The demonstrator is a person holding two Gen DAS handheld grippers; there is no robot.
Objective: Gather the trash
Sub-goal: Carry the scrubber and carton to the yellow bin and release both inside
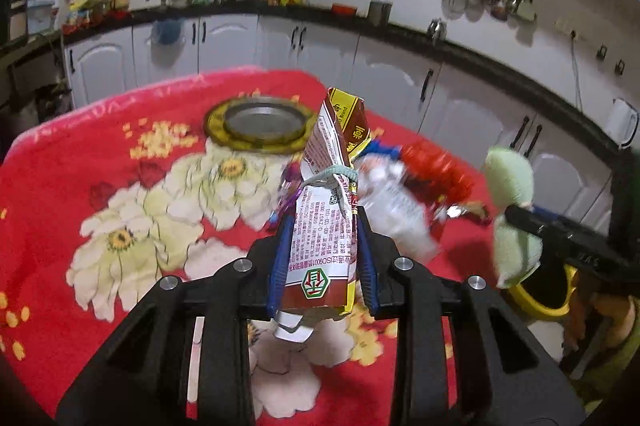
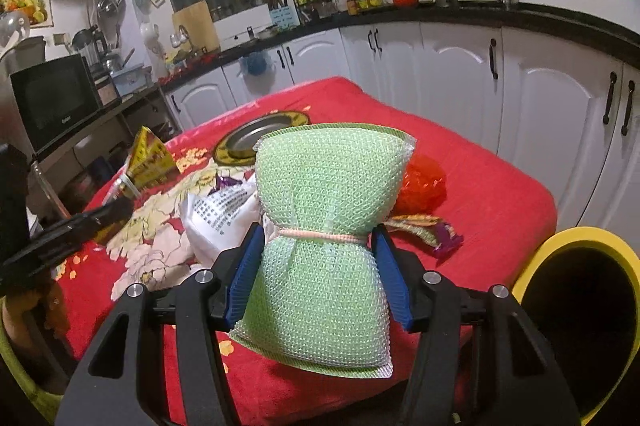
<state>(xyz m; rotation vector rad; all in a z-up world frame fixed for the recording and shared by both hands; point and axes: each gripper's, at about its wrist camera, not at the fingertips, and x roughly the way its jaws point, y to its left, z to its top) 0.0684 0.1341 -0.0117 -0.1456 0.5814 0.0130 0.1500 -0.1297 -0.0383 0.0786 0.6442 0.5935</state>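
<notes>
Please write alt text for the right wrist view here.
The right gripper clamps a green mesh scouring pad cinched by a pink band, above a red floral-cloth table. A yellow-rimmed bin opens at right; white and orange wrappers lie behind.

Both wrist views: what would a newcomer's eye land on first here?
Each gripper is already full: the left gripper clamps a crumpled drink carton, and the right gripper squeezes a green mesh sponge. Behind them a bright red floral tablecloth carries leftover wrappers and a metal plate. A yellow-rimmed bin gapes at the table's right edge.
</notes>
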